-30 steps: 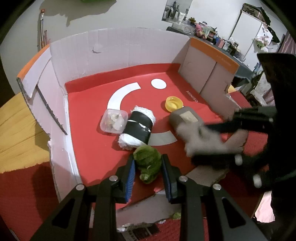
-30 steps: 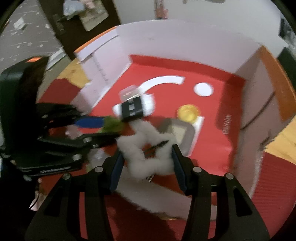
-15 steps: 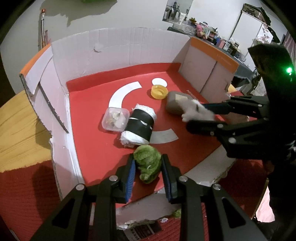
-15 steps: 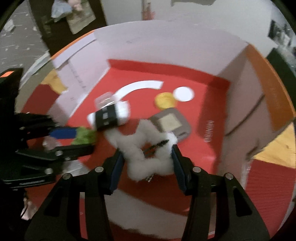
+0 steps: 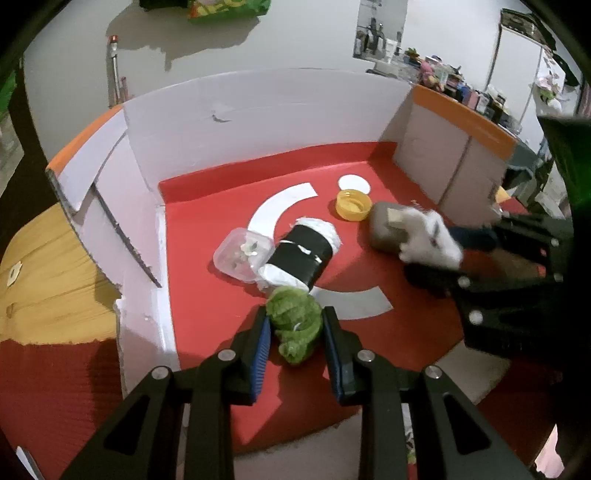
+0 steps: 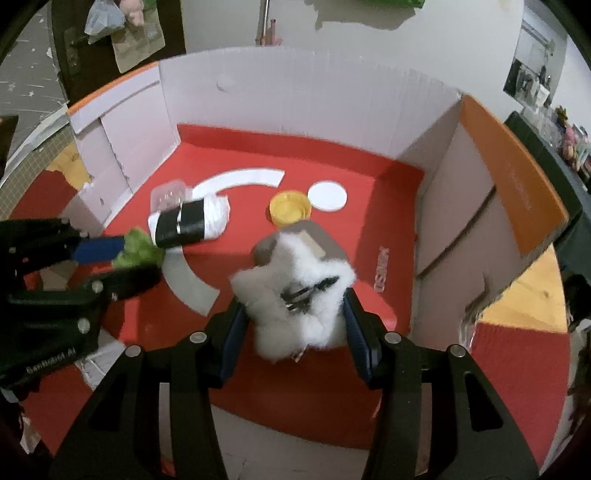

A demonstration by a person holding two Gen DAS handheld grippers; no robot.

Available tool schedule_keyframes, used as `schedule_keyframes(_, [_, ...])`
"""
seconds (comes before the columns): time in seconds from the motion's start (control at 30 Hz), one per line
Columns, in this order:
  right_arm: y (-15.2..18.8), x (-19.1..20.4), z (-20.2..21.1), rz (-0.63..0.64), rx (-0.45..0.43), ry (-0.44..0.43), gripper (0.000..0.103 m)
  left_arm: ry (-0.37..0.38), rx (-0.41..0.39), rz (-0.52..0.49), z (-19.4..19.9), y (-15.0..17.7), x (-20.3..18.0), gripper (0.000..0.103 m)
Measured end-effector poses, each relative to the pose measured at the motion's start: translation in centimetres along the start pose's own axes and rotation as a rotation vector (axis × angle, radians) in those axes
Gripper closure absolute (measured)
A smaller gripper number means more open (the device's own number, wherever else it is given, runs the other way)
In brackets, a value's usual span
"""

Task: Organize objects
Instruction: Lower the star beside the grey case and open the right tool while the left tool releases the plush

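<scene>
Green plush toy [image 5: 293, 325] pinched between the left gripper [image 5: 294, 334] pads, sitting over the red box floor [image 5: 207, 258] by its near edge, just touching the black-wrapped white roll [image 5: 301, 254]. White fluffy clip [image 6: 295, 291] sits between the right gripper [image 6: 293, 325] jaws, which press on both its sides, overlapping the grey pad [image 6: 325, 243] mid-floor toward the right wall.

Lived-in home room; cluttered shelf [image 5: 458, 88], wall poster [image 5: 373, 37], hanging bags [image 6: 122, 33]
</scene>
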State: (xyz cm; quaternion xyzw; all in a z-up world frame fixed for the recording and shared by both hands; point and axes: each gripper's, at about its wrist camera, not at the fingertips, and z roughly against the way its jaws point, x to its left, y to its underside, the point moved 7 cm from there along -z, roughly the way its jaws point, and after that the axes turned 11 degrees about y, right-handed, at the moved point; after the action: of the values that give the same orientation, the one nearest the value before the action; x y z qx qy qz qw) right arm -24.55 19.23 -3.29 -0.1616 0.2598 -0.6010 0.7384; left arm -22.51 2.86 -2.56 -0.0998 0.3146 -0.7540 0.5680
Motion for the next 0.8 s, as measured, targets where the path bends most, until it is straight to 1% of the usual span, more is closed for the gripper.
schedule_keyframes(0.13, [0.7, 0.6, -0.1, 0.001, 0.002, -0.001, 0.056, -0.009, -0.006, 0.006, 0.1, 0.1, 0.2, 0.074])
schedule_keyframes(0.27, [1.2, 1.2, 0.4, 0.003, 0.012, -0.023, 0.057, -0.013, -0.004, 0.015, 0.0, -0.1, 0.2, 0.074])
schedule_keyframes(0.47, [0.2, 1.1, 0.0, -0.025, 0.020, -0.043, 0.057, -0.021, -0.006, 0.034, -0.5, -0.8, 0.1, 0.074])
schedule_keyframes(0.63, [-0.4, 1.3, -0.6, -0.014, 0.007, -0.020, 0.057, -0.029, -0.013, 0.037, -0.9, -1.4, 0.2, 0.074])
schedule_keyframes(0.8, [-0.2, 1.0, -0.6, -0.008, -0.008, 0.008, 0.057, -0.035, -0.018, 0.038, -1.1, -1.4, 0.1, 0.074])
